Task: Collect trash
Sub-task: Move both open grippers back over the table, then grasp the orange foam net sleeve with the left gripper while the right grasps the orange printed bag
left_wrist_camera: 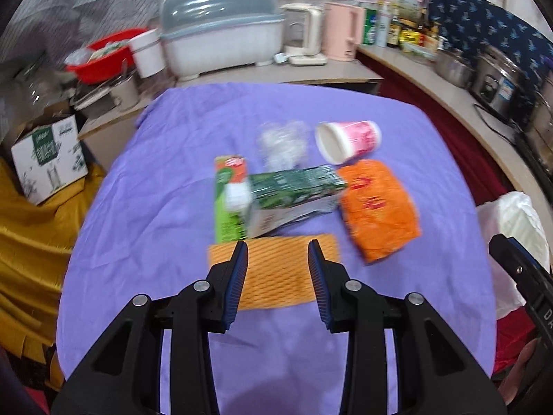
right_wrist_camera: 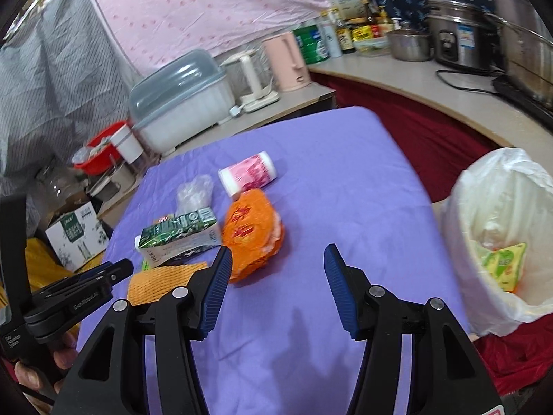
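Both tongs spread, nothing pinched. L gripper (left_wrist_camera: 278,269) over orange foam net (left_wrist_camera: 273,269); R gripper (right_wrist_camera: 276,276) beside orange wrapper (right_wrist_camera: 254,238). Trash piled mid-cloth, bin (right_wrist_camera: 459,242) on my R. Risk: net thin, flat, may slip pads; carton (left_wrist_camera: 293,190) close, could get knocked.

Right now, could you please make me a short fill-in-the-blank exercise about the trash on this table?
1. The tablecloth is ____ in colour.
2. The pink paper cup lies on its ____.
3. The bin is lined with a ____ bag.
4. Both the left gripper and the right gripper hold ____.

Missing words: purple; side; white; nothing
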Demonstrator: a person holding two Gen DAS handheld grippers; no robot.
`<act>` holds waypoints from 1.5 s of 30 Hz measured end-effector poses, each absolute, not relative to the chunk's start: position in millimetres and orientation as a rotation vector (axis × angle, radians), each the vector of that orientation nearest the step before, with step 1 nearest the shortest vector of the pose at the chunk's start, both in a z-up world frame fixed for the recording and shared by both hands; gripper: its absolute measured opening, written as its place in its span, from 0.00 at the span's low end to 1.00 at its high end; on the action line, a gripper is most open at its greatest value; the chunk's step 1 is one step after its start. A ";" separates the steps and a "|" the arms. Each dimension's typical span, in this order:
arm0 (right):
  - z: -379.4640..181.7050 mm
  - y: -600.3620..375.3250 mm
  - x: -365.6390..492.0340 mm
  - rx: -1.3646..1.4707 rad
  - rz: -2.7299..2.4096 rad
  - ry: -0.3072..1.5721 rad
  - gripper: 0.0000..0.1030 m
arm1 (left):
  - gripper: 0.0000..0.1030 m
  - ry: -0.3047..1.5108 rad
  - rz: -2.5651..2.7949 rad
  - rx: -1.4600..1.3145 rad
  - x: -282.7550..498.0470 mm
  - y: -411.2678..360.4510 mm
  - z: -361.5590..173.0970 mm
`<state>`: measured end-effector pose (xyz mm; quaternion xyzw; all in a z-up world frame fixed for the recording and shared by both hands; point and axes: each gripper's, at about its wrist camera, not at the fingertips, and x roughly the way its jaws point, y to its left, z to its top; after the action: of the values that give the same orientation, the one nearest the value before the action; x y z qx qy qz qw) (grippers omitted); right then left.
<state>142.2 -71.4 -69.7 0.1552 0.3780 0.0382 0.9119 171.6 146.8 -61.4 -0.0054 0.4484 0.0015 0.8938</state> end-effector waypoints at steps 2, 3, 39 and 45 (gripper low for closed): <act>-78.9 -59.2 153.1 0.314 0.092 0.793 0.53 | 0.35 0.945 0.033 -0.032 172.8 167.0 -69.7; -84.6 -52.2 160.4 0.309 0.096 0.803 0.52 | 0.37 0.948 0.042 -0.040 172.9 172.5 -72.0; -105.7 -55.5 182.9 0.353 0.081 0.821 0.06 | 0.11 1.030 -0.130 -0.171 179.2 179.3 -110.3; -67.5 -80.2 160.2 0.364 0.047 0.736 0.06 | 0.10 0.966 -0.168 -0.148 164.4 161.1 -77.9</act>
<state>160.2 -80.2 -67.5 0.1768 0.3577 0.0231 0.9166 164.4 161.1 -77.9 -0.0708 0.4633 -0.0805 0.8797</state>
